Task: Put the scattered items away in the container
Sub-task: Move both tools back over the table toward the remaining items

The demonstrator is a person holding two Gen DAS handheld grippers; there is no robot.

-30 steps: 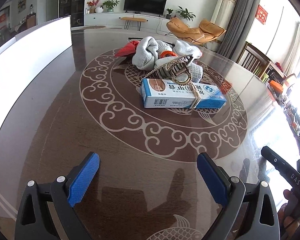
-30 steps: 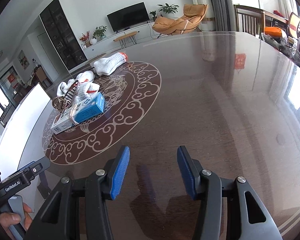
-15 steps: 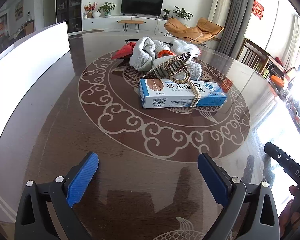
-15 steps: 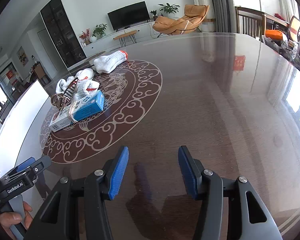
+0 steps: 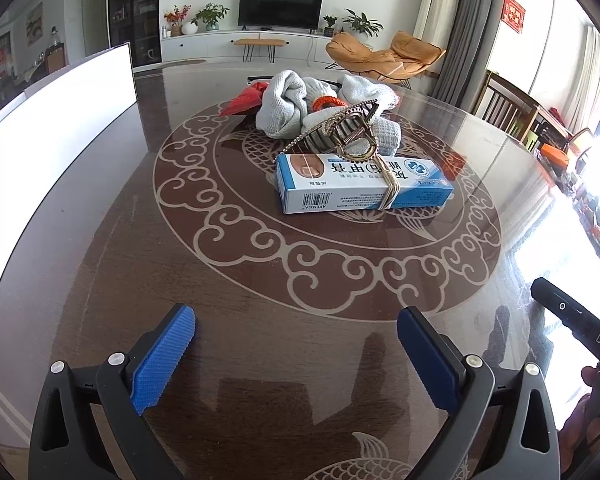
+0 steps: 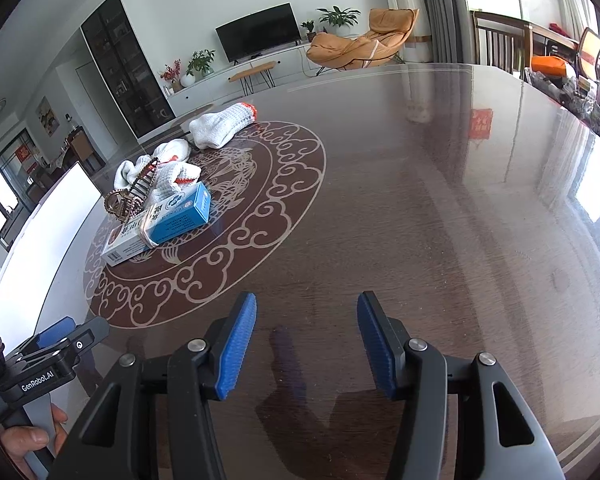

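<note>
I hold both tongs, left tongs [image 5: 296, 346] and right tongs [image 6: 306, 340], apart and empty over the counter [image 6: 440, 208]; nothing picked yet. The boxed tube [image 5: 362, 182], hair claw [image 5: 350, 130] and socks [image 5: 288, 106] sit mid-counter; next I reach there.

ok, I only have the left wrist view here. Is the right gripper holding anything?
Observer: No. The right gripper is open over bare table, with nothing between its fingers.
Operator: Is all the cloth one heap?
Observer: Not quite. One white glove with an orange cuff lies flat on the table behind the heap, not piled on it. The heap itself sits against the blue box.
</note>
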